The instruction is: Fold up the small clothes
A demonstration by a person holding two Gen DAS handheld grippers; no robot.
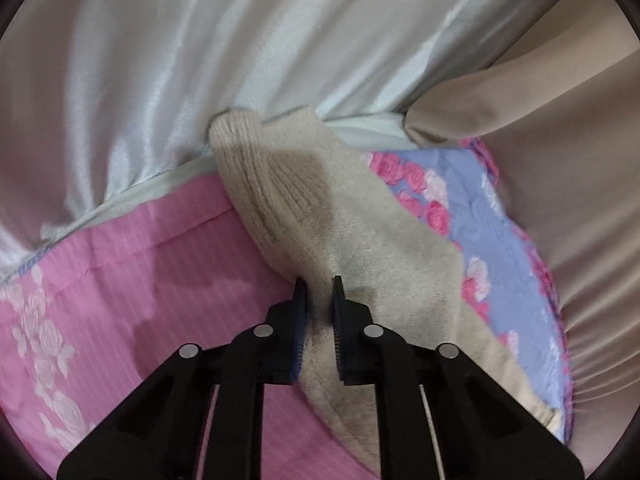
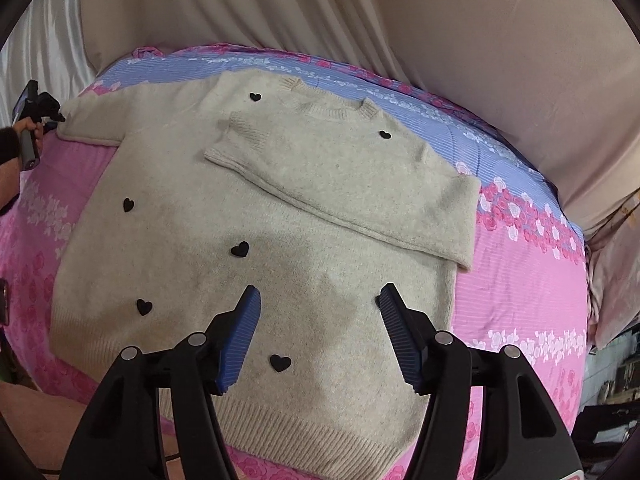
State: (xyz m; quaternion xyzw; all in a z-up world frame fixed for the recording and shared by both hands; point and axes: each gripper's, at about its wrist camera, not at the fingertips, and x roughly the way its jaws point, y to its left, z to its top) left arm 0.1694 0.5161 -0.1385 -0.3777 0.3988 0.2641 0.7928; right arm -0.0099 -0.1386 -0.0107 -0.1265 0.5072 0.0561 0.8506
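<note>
left gripper [image 1: 320,280] clamped on sweater [image 2: 248,216] sleeve | right gripper [image 2: 316,296] jaws apart above sweater, holding nothing | bed [image 2: 520,300] underneath

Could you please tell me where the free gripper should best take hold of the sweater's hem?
Probably the sweater's ribbed hem at its right corner, coming from the near edge over the pink bedsheet: the hem lies flat and bare there, nearest the open right gripper.

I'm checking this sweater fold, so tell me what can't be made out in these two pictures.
- Sweater hem, right wrist view: the right gripper covers part.
- Left sleeve, left wrist view: the left gripper hides its lower part.
- Black heart, right wrist view: mostly behind a finger.
</note>
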